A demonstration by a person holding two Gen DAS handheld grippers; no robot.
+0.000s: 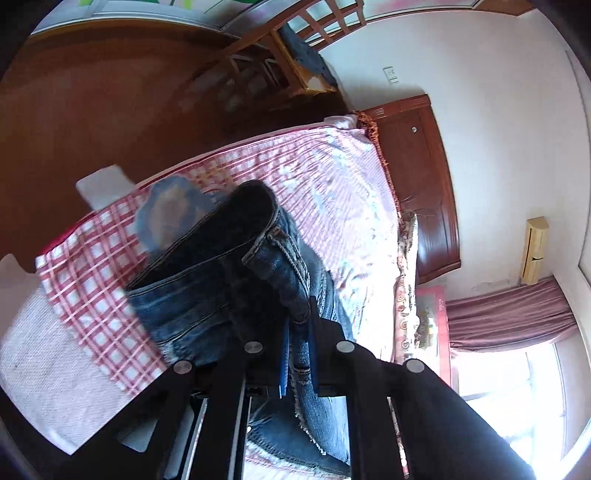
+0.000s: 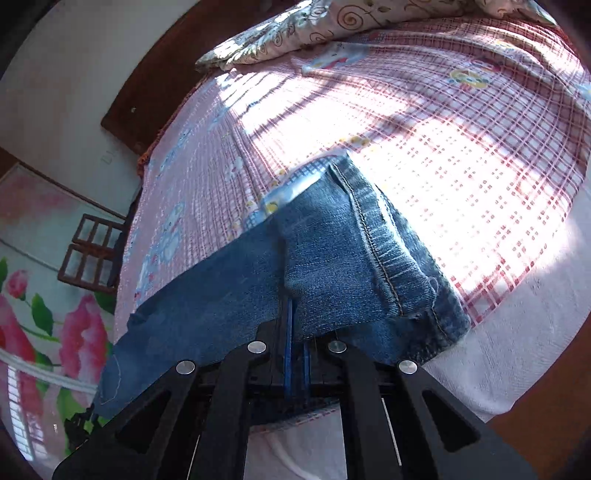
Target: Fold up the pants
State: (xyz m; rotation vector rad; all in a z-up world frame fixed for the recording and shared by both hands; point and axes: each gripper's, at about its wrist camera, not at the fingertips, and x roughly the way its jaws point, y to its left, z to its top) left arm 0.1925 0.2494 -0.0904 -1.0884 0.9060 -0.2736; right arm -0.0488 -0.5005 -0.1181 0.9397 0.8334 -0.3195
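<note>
Blue denim jeans [image 1: 221, 273] lie on a bed with a pink and red checked cover [image 1: 325, 177]. In the left wrist view my left gripper [image 1: 298, 332] is shut on the waistband end, which bunches up over the fingers, a belt loop showing. In the right wrist view my right gripper [image 2: 295, 325] is shut on the jeans [image 2: 332, 258] at a leg cuff. The stitched hem folds over to the right of the fingers, and the leg trails off to the lower left. Denim hides both grippers' fingertips.
A dark wooden headboard [image 1: 424, 184] stands at the bed's end, with a patterned pillow [image 2: 332, 26] against it. A wooden chair [image 1: 288, 62] stands on the brown floor beyond the bed. A window with a mauve curtain [image 1: 509, 317] lights the cover. A flowered wall panel [image 2: 33, 295] is at the left.
</note>
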